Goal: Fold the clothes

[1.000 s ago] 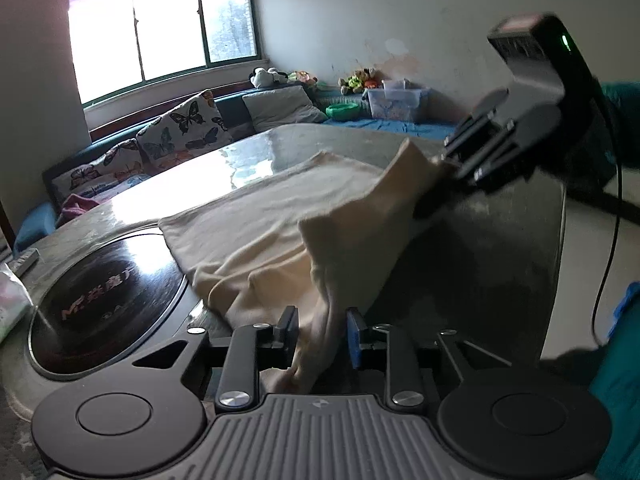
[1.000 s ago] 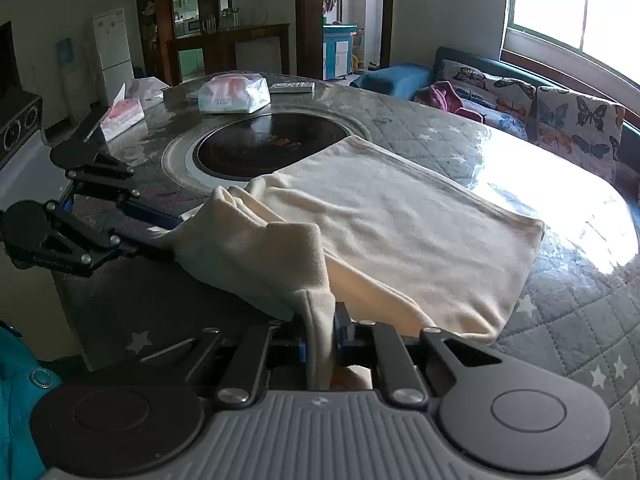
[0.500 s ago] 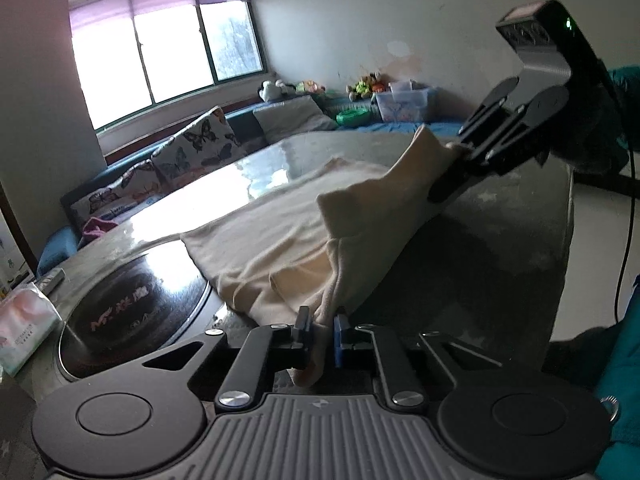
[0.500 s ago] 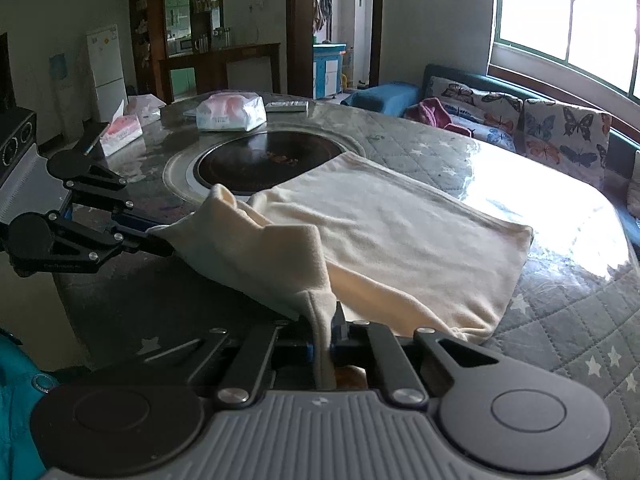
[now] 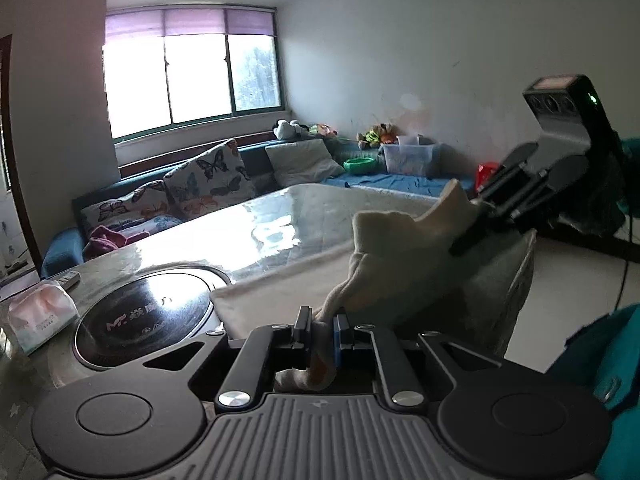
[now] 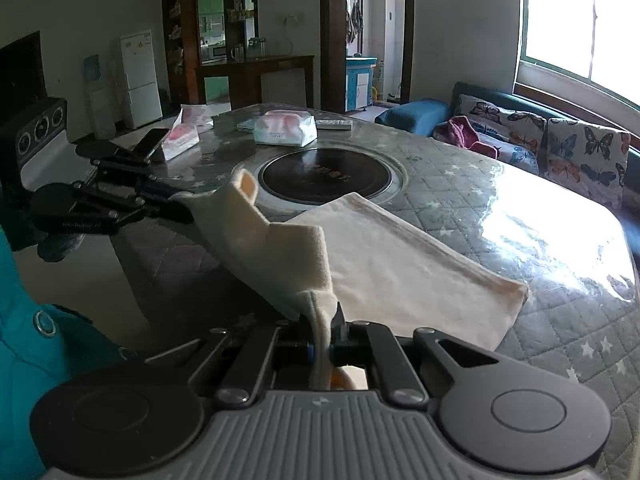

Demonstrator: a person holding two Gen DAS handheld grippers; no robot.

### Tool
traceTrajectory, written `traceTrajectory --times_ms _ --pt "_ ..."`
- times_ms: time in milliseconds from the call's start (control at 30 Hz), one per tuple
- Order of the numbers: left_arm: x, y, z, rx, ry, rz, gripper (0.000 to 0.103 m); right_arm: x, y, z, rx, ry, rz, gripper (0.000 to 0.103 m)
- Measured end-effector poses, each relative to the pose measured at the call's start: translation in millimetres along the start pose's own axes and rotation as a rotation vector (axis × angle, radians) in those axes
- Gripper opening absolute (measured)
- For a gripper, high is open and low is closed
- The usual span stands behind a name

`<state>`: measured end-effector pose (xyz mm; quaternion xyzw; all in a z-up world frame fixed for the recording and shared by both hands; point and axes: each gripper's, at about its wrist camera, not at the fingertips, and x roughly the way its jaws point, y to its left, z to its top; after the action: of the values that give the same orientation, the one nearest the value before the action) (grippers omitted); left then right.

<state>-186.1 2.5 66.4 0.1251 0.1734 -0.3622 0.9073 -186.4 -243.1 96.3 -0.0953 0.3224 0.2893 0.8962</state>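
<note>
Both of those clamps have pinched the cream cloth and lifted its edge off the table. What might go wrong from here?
The left gripper and right gripper each pinch only a thin edge of the cream cloth, so a corner may slip free. The fabric sags unevenly between them, so the fold could land crooked. The far half might drag toward the tissue pack.

You have open room on the counter (image 6: 560, 216) past the far edge of the cream cloth (image 6: 400, 264): the shiny quilted top toward the window side is bare. The round black cooktop (image 6: 324, 176) sits flat in the counter just beside the cloth, so it blocks nothing. Behind it stand a tissue pack (image 6: 286, 128) and a second pink pack (image 6: 186, 132). The left claw (image 6: 182, 210) and right claw (image 6: 326, 344) are well apart, with lifted cloth between them.
</note>
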Motion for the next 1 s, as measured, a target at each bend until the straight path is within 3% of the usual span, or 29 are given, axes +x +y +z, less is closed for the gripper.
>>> traceTrajectory --times_ms 267,467,700,800,900,967,1000 --pt "34.6 30.6 19.1 -0.048 -0.025 0.002 0.011 12.1 -30.0 15.9 0.073 -0.016 -0.028 0.005" --pt "82.4 58.8 39.7 -0.055 -0.017 0.004 0.011 36.0 -70.3 37.8 0.100 -0.009 -0.036 0.005" --pt "165.6 95.2 41.7 -0.115 0.095 0.036 0.011 97.4 -129.8 51.5 0.150 0.048 -0.082 0.007" --pt "192.8 104.9 31.9 -0.150 0.163 0.056 0.013 123.1 -145.1 45.7 0.195 0.070 -0.119 0.020" --pt "204.2 109.4 23.3 -0.168 0.198 0.060 0.015 129.0 -148.2 37.6 0.211 0.079 -0.144 0.022" --pt "203.6 112.9 22.8 -0.179 0.197 0.078 0.023 127.1 -147.0 35.1 0.222 0.068 -0.172 0.035" --pt "202.2 113.4 23.1 -0.183 0.194 0.093 0.028 123.5 -146.5 34.4 0.227 0.056 -0.199 0.036"
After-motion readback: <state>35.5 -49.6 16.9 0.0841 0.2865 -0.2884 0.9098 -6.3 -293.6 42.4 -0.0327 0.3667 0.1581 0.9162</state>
